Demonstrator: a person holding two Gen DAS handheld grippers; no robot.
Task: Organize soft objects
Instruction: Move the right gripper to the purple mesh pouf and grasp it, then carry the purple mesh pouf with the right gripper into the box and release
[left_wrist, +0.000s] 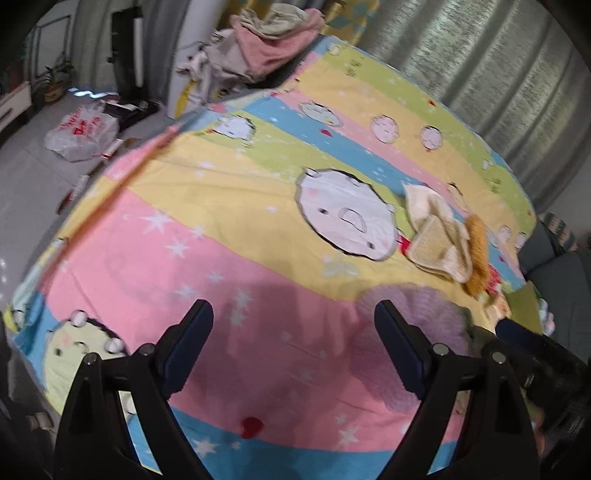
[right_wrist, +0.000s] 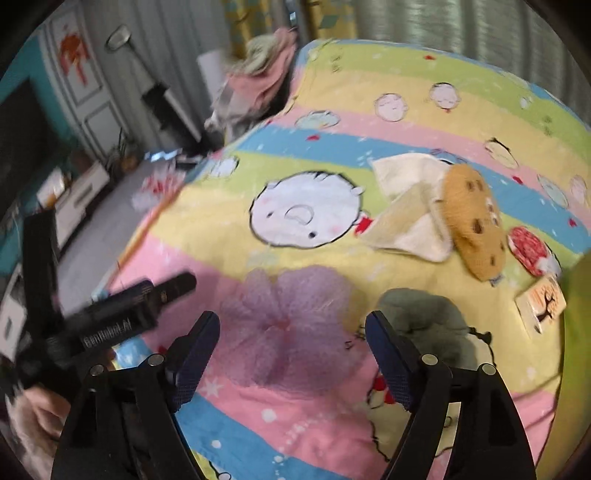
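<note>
Purple mesh bath pouf (right_wrist: 291, 325) lying on bed (right_wrist: 332, 424), lower centre of right wrist view, just beyond right gripper (right_wrist: 291, 350), jaws released, holding nothing. Left gripper (left_wrist: 295, 343) gaping empty; pouf sitting off its right jaw. Right nearer.

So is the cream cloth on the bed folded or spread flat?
Loosely folded. The cream cloth lies bunched on the bedsheet, with layers doubled over each other and one corner tucked under the cookie cushion.
</note>
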